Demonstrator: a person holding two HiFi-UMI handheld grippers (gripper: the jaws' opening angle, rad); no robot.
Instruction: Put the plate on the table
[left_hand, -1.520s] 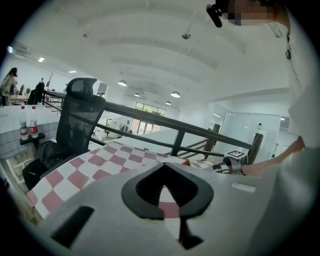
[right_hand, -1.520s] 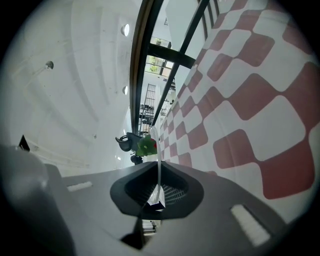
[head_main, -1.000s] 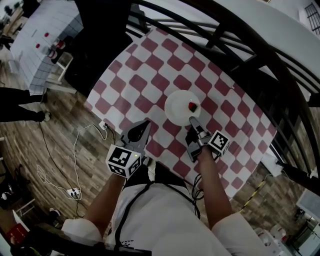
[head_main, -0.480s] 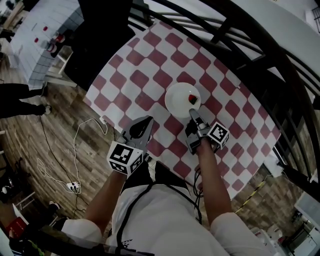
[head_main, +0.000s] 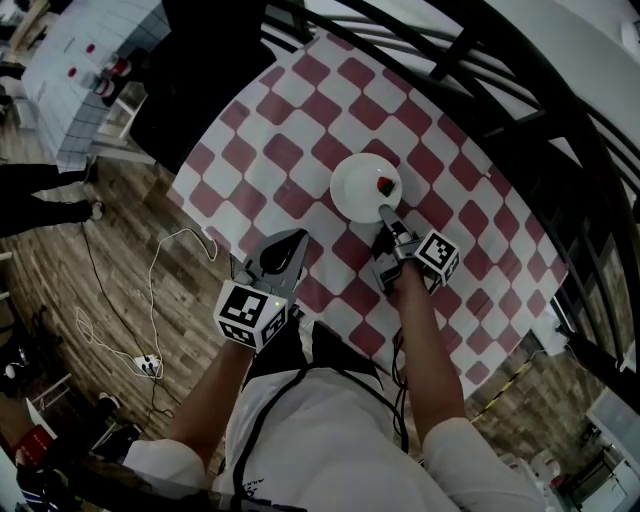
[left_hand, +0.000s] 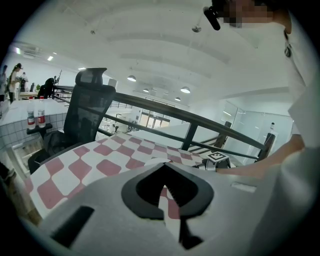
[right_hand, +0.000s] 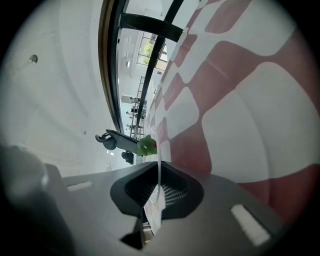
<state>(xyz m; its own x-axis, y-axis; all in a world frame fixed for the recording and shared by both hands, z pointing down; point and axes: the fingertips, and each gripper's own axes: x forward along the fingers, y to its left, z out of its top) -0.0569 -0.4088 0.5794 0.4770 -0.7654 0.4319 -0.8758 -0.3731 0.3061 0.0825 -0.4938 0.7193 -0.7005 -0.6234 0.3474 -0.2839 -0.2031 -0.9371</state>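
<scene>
well, over the last second my right gripper (head_main: 386, 213) has carried the plate (head_main: 358, 185) a little further from my body, so it now sits over the middle of the checked table (head_main: 250, 150) rather than near its front edge. the small red and green fruit (head_main: 385, 184) has kept its place on the plate, on the side near my jaws. my left gripper (head_main: 290, 240) has hardly shifted; it hangs over the near edge of the cloth, clenched on nothing.

i judge the carrying part nearly done: what is left is to set the plate flat and let go.

the head view gives me the layout, plate well inside the cloth and clear of the dark railing (head_main: 520, 110) beyond, but it does not show the grip. the right gripper view does: the thin white rim (right_hand: 158, 170) runs edge-on between my jaws, which are pinched tight on it, with the fruit's green top (right_hand: 145, 146) just past them and the red and white squares close alongside. neither view tells me whether the plate's underside already touches the cloth. the left gripper view only shows its own jaws together, the cloth, and a black chair (left_hand: 85, 110) beyond.
</scene>
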